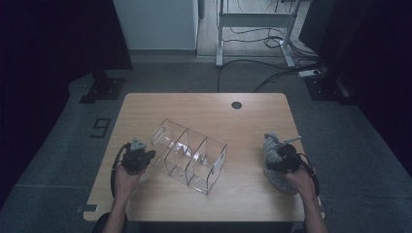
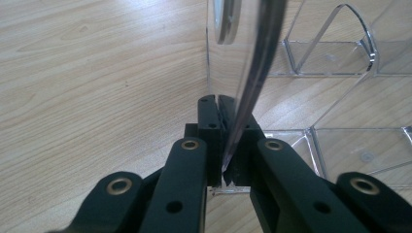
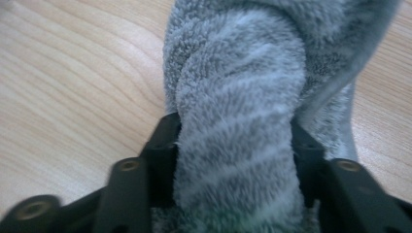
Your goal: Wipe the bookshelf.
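Observation:
A clear acrylic organizer with several compartments lies slantwise on the wooden table, left of centre. My left gripper is at its left end, shut on one thin clear wall. In the left gripper view the wall's edge runs down between the closed jaws of the left gripper. A rolled grey towel rests on the table at the right. My right gripper sits over it. The right gripper view shows the thick fluffy towel filling the gap of the right gripper, touching both jaws.
A round cable hole is set near the table's far edge. Beyond the table stand a white desk frame and loose cables on the grey floor. Dark curtains hang on both sides.

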Tool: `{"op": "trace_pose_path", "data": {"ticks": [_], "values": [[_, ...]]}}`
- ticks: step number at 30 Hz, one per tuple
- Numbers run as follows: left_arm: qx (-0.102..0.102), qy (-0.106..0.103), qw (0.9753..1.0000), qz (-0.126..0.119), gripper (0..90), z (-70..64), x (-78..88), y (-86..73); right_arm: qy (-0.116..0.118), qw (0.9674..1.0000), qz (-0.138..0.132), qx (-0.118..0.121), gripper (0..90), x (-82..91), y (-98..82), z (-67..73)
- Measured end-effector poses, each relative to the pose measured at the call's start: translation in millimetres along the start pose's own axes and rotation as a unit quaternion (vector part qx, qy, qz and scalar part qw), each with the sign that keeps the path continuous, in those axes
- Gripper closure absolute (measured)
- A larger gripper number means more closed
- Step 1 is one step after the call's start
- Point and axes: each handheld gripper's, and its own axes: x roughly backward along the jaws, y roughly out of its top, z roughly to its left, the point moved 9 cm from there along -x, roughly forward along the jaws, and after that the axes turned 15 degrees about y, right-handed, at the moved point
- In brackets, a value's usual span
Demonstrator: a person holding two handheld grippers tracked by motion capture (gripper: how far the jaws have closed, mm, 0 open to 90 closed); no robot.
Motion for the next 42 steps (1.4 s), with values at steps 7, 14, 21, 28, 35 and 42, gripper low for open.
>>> {"op": "trace_pose_path", "data": {"ticks": [7,14,21,28,35,42], "values": [[0.005,0.011,0.9999,-0.011,69.1,5.5,4.7,1.7,0.001,0.9995,-0.018,0.025,35.4,12.2,9.6,11.1],[0.019,0.006,0.9993,-0.032,63.3,11.8,21.6,7.5,0.013,0.9966,-0.069,0.044,35.0,31.0,24.1,24.2],[0.012,0.002,0.9992,-0.037,71.7,10.1,28.8,10.7,0.051,0.9913,-0.095,0.076,35.9,34.6,35.8,45.2],[0.01,0.003,0.999,-0.043,81.3,8.9,32.3,15.3,0.078,0.986,-0.102,0.107,37.2,30.9,48.8,71.3],[0.001,0.004,0.9991,-0.042,86.2,7.7,30.2,17.9,0.097,0.9821,-0.089,0.135,37.5,20.6,57.7,91.0],[0.003,0.003,0.9992,-0.04,86.4,8.6,27.9,19.8,0.127,0.9762,-0.088,0.152,37.6,9.7,69.5,111.6]]}}
